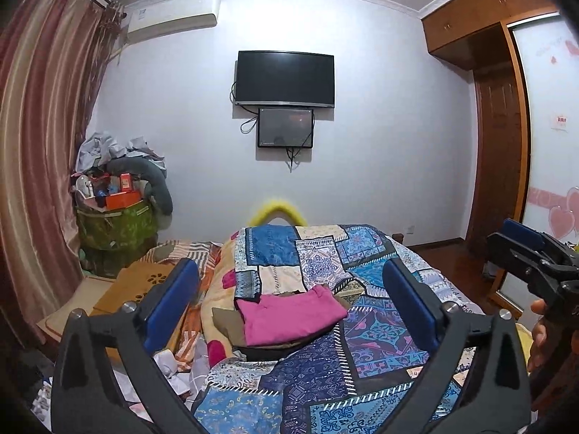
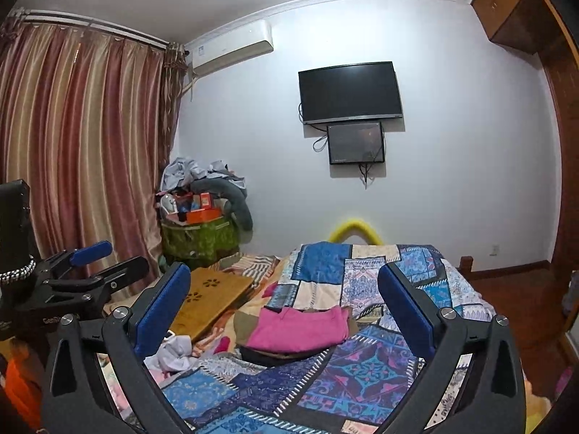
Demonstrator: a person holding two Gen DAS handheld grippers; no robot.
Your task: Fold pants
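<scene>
Folded pink pants [image 1: 291,314] lie on top of a small stack of folded brown and dark clothes [image 1: 228,320] on the patchwork bedspread [image 1: 365,354]; they also show in the right wrist view [image 2: 300,329]. My left gripper [image 1: 289,285] is open and empty, held above the bed short of the stack. My right gripper [image 2: 284,289] is open and empty too, at about the same height. The right gripper shows at the right edge of the left wrist view [image 1: 521,244], and the left gripper at the left of the right wrist view [image 2: 97,258].
A wooden lap tray [image 2: 210,298] and crumpled white cloth [image 2: 173,354] lie on the bed's left side. A green bag piled with boxes and clothes [image 2: 199,231] stands by the curtain [image 2: 83,152]. A TV [image 2: 349,92] hangs on the far wall. A wardrobe [image 1: 506,108] stands at right.
</scene>
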